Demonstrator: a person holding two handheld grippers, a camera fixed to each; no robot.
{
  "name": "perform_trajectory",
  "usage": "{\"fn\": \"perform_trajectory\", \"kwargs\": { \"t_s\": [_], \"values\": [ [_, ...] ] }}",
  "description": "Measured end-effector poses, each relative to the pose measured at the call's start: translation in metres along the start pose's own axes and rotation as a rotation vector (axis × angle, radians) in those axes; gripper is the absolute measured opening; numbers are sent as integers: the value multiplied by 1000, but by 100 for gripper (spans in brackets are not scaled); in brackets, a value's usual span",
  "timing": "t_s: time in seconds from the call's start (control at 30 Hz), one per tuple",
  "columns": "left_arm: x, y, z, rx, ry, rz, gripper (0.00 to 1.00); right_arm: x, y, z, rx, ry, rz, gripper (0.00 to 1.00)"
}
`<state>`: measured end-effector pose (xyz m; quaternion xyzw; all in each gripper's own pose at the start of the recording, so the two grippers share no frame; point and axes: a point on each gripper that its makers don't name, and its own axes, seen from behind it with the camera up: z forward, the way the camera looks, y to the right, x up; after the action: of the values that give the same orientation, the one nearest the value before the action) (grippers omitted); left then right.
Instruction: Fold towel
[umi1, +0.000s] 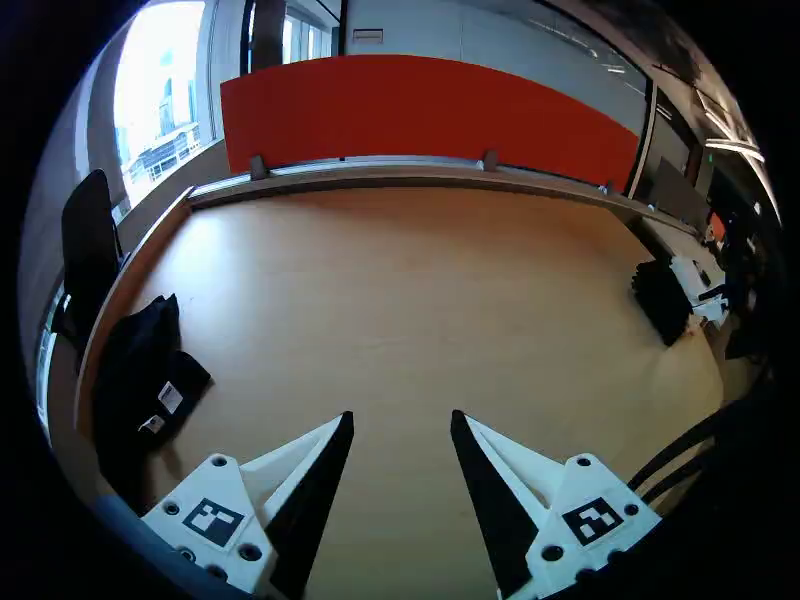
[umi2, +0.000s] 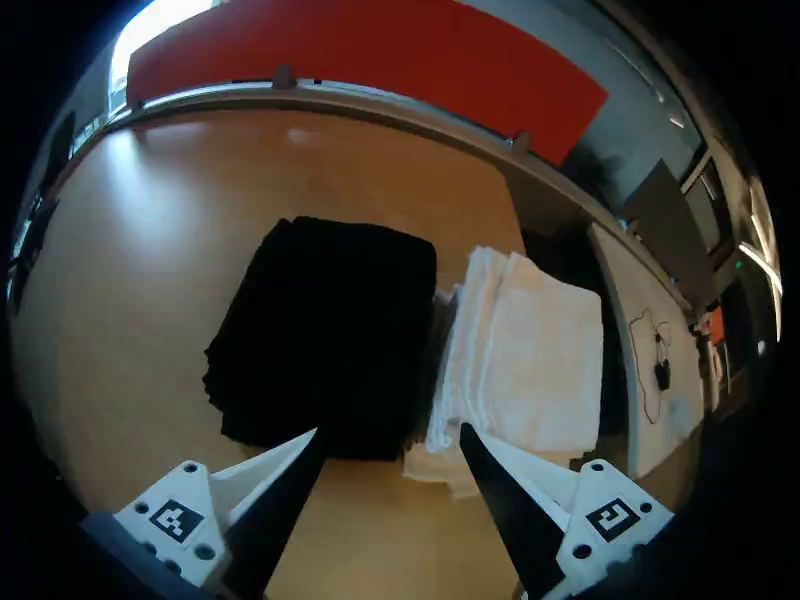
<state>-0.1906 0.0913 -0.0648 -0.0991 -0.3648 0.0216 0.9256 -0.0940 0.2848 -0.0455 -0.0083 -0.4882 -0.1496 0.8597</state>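
Wood-coloured table (umi2: 130, 250) stretches bare ahead of my left gripper (umi1: 400, 415), which hangs wide open over it with nothing between the fingers. My right gripper (umi2: 390, 430) is also spread wide and empty, poised above two folded piles: a black towel stack (umi2: 325, 335) and, just beside it, a white towel stack (umi2: 530, 350). In the right gripper view the tips sit roughly over the seam between the two piles, and that is my first worry: if I come down here, one finger may land on black cloth and the other on white, and I pinch both.

The piles are layered, so a deep bite could lift several towels at once rather than one. Pulling sideways instead of up would likely drag the whole pile and spoil its neighbour.

The white pile seems to lie close to the table's far edge; a careless tug could send it over.

A loose black bundle (umi1: 140, 370) lies at the table's other side, in the left gripper view, well apart from my folding space.
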Motion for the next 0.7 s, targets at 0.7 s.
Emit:
{"fn": "perform_trajectory", "kwargs": {
  "t_s": [0.7],
  "values": [
    [6, -5, -3, -1, 18, -17, 71, 33, -26, -17, 13, 142, 145, 100]
  ]
}}
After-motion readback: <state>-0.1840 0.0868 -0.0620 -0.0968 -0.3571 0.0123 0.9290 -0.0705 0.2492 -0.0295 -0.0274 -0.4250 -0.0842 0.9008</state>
